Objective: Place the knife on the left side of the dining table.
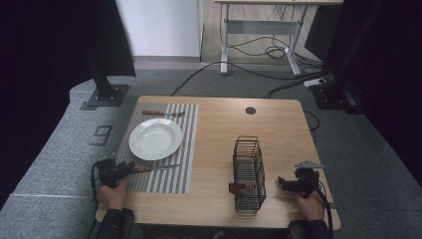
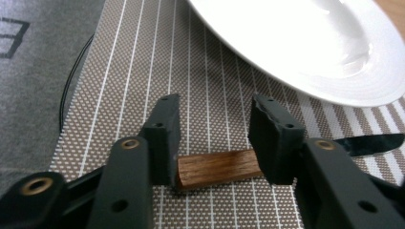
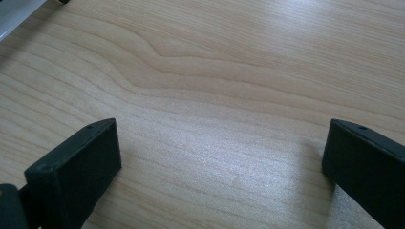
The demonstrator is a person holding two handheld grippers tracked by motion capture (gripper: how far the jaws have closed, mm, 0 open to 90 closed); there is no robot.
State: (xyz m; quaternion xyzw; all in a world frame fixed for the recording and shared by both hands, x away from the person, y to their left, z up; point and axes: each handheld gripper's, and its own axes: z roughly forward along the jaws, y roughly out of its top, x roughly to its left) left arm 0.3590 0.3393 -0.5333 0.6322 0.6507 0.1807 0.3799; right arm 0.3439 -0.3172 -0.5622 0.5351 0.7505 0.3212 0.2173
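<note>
A: State of the left tongs (image 2: pixel 215 119)?

B: Spread partway, set low over the wooden handle of the knife (image 2: pixel 217 168). No pinch visible on it. Handle flat on the striped placemat (image 2: pixel 143 71), dark blade running out past one jaw.

A: Location of the knife, then?

B: On the mat, just beside the near rim of the white plate (image 2: pixel 305 47), lengthwise along the mat's short way. Looks like a place-setting spot: close to the plate, not touching it.

A: Reason for coming at the handle end?

B: Probably the safest grab or release point. Thick wood, square sides, well clear of the blade and the plate rim.

A: Anything across the plate?

B: A second wooden-handled utensil (image 1: pixel 159 113) on the mat's far edge. Too small to name as fork or spoon.

A: Right tongs (image 3: pixel 219 157)?

B: Spread wide, nothing between, hovering over bare desk (image 3: pixel 215 71). Parked just to the right of the wire basket (image 1: pixel 249 174), likely waiting its turn there.

A: Contents of the basket?

B: One more wooden-handled piece (image 1: pixel 241 187) at its near end. Hard to tell more. Likely the supply for the setting, hence the right hand's spot beside it.

A: Stage, roughly?

B: Judging by layout: knife placed, basket piece not yet taken.
</note>
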